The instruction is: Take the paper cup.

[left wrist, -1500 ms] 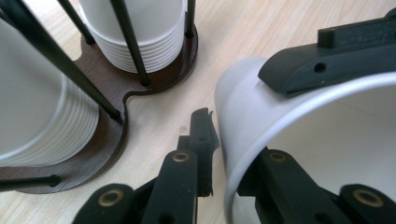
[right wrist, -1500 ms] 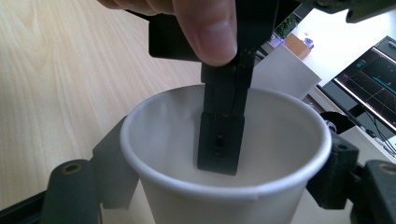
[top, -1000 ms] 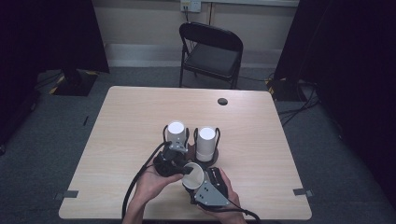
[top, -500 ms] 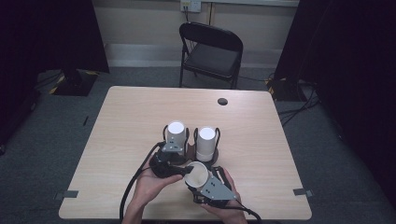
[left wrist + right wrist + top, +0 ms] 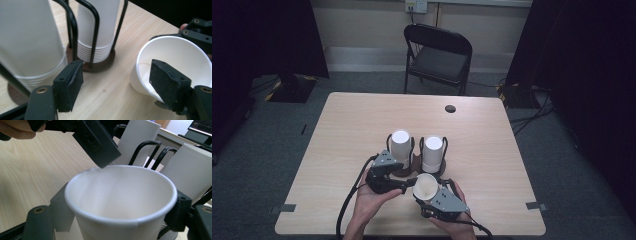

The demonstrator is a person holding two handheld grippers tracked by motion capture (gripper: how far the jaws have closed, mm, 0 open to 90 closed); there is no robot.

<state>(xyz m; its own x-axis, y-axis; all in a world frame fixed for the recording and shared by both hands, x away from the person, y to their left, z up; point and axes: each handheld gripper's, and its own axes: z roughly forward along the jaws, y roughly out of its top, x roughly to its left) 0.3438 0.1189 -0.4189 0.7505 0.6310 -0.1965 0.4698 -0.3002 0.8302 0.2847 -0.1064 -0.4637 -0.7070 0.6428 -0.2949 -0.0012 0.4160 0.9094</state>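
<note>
1. While the right gripper clamps a single white paper cup between its two black jaws, the cup sits upright with its open mouth toward that gripper's camera; in the right gripper view the pads press on the cup's wall from both sides just under the rolled rim

2. Beside it, the left gripper has its jaws spread apart, and they have just been opening; in the left gripper view one pad stands over bare tabletop and the other pad stands in front of the cup's rim, and I cannot tell whether that pad touches the cup, but nothing is squeezed between the two

3. Seen from the high view, the two grippers meet near the front edge of the table, the left one pointing across toward the cup, with the person's hands coming up from the bottom edge

4. Just beyond the grippers stand two black wire holders, each on a dark round base: the left stack of cups and the right stack of cups, both stacks white and upside down, side by side and close together

5. Farther out, a small dark round grommet lies near the far edge of the table

6. Beyond the table stands a black folding chair, facing the table, on a grey carpet
</note>
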